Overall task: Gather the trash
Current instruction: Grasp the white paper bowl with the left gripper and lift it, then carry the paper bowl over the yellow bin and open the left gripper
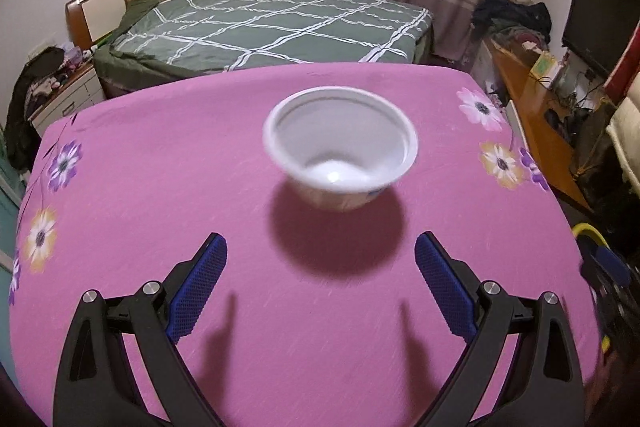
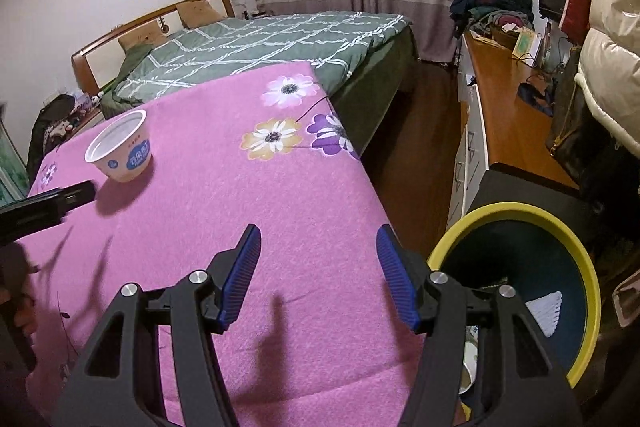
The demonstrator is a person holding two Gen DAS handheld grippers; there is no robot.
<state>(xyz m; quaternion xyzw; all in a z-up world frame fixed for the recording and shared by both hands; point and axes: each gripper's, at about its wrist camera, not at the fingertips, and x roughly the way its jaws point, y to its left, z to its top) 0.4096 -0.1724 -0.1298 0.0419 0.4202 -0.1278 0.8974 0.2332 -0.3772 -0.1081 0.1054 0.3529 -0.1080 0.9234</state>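
**One cup left on the table, bin already holding scraps**

The white plastic cup point(image 1: 340, 151) stands upright and empty on the pink flowered tablecloth point(image 1: 160, 187), toward the far side of the table. I judge it to be the piece of trash I am after now. My left gripper point(image 1: 320, 263) is lined up with it, jaws spread wide with nothing between them, the cup just ahead of the blue pads point(image 1: 200, 283) and not yet touched. My right gripper point(image 2: 318, 267) is likewise parted and empty, hanging over the near right corner of the table, next to the yellow-rimmed bin point(image 2: 576, 247).

As for progress: white crumpled paper point(image 2: 546, 311) and what looks like another container lie in the bin, so I take part of the collecting as done. What remains, as far as I can see, is closing on the cup and carrying it over to the bin. No other litter shows on the cloth.

The left camera looks straight into the cup and shows it bare inside, but catches only a sliver of the bin at its right edge. The right camera gives me the cup's blue printed label, the bin's contents, and the tip of the left gripper reaching toward the cup from the side.
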